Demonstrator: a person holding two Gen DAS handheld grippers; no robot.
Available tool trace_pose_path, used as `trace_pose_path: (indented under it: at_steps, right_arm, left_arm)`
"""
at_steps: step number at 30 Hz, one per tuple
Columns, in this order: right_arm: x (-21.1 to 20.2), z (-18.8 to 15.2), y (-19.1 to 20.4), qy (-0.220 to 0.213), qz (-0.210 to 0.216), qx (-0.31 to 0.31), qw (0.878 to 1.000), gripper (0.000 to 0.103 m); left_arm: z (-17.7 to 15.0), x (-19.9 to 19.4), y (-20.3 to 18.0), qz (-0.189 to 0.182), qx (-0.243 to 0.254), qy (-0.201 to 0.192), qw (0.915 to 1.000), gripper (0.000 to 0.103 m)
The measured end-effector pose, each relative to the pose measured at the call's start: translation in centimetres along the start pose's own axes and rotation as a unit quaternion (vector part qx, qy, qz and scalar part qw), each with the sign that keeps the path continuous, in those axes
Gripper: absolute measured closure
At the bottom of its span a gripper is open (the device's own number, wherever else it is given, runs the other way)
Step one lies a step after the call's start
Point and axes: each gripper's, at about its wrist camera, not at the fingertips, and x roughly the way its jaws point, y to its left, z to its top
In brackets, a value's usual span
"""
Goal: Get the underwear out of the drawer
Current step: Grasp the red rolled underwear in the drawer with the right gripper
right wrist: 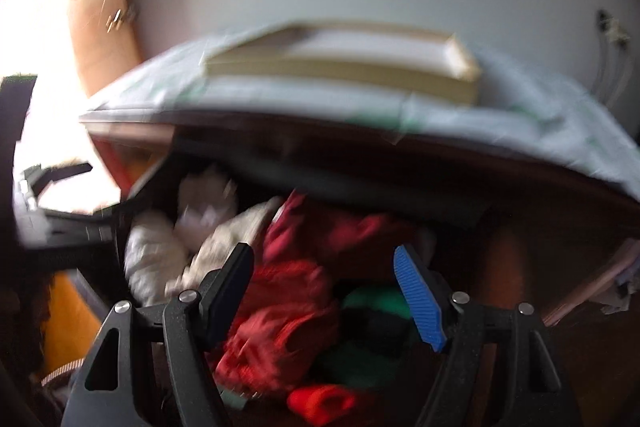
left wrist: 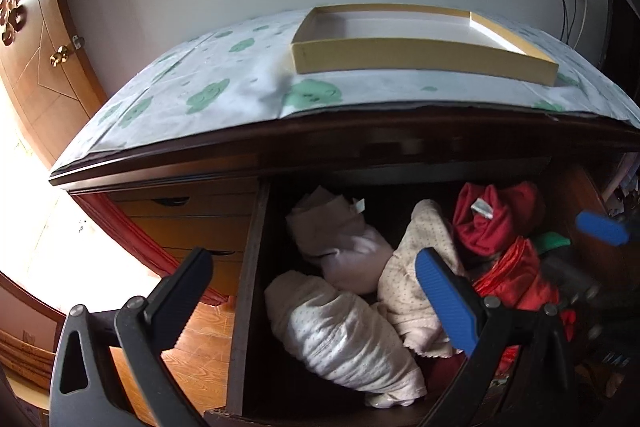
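Observation:
The dark wooden drawer [left wrist: 244, 307] stands pulled out and holds rolled underwear. A white dotted roll [left wrist: 340, 339] lies at the front, a pale pink roll [left wrist: 340, 239] behind it and a cream dotted piece [left wrist: 408, 275] beside them. Red garments [left wrist: 496, 219] fill the right side. My left gripper [left wrist: 316, 291] hovers open above the white rolls, holding nothing. My right gripper [right wrist: 326, 291] is open over the red garments [right wrist: 288, 307], with nothing between its fingers; its blue pad [left wrist: 604, 227] shows at the right of the left wrist view. The right wrist view is blurred.
The dresser top carries a white cloth with green prints [left wrist: 240, 91] and a shallow yellow box [left wrist: 420, 43]. The top's front edge [left wrist: 360, 135] overhangs the drawer's back. A green item [right wrist: 376, 301] and a small red roll [right wrist: 320, 403] lie in the drawer. Closed drawers [left wrist: 188, 227] sit left.

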Motion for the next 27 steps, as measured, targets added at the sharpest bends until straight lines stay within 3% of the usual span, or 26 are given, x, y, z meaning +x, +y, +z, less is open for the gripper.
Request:
trace_pose_path:
  at_steps: [3, 9, 12, 20, 22, 24, 25, 27]
  right_arm:
    - [1.6, -0.9, 0.8, 0.041, 0.026, -0.008, 0.999, 0.028]
    - [2.1, -1.3, 0.7, 0.052, 0.028, -0.002, 0.998, 0.028]
    - [3.2, -1.5, 1.1, 0.079, 0.039, -0.010, 0.996, 0.028]
    - [6.3, -2.0, 2.1, 0.134, 0.045, -0.027, 0.990, 0.028]
    - [6.5, -2.1, 2.3, 0.136, 0.044, -0.036, 0.989, 0.033]
    - [6.5, -2.3, 2.5, 0.134, 0.044, -0.044, 0.989, 0.045]
    - [6.6, -2.4, 2.4, 0.133, 0.043, -0.044, 0.989, 0.059]
    - [6.5, -2.4, 1.9, 0.129, 0.052, -0.036, 0.990, 0.069]
  left_arm:
    - [-0.5, 0.6, 0.2, -0.002, -0.003, 0.011, 0.9999, 0.000]
    - [-1.3, 1.9, -0.1, -0.027, 0.001, 0.040, 0.9988, 0.000]
    - [-1.6, 2.7, -0.4, -0.043, 0.010, 0.061, 0.9972, 0.000]
    - [-1.8, 4.3, -0.8, -0.039, 0.025, 0.085, 0.9953, 0.001]
    - [-1.7, 4.7, -1.1, -0.042, 0.031, 0.088, 0.9947, 0.001]
    - [-1.3, 5.2, -1.3, -0.046, 0.035, 0.089, 0.9943, 0.001]
    - [-1.2, 5.3, -1.5, -0.047, 0.037, 0.089, 0.9942, 0.001]
    - [-1.0, 5.3, -1.8, -0.052, 0.039, 0.086, 0.9941, 0.001]
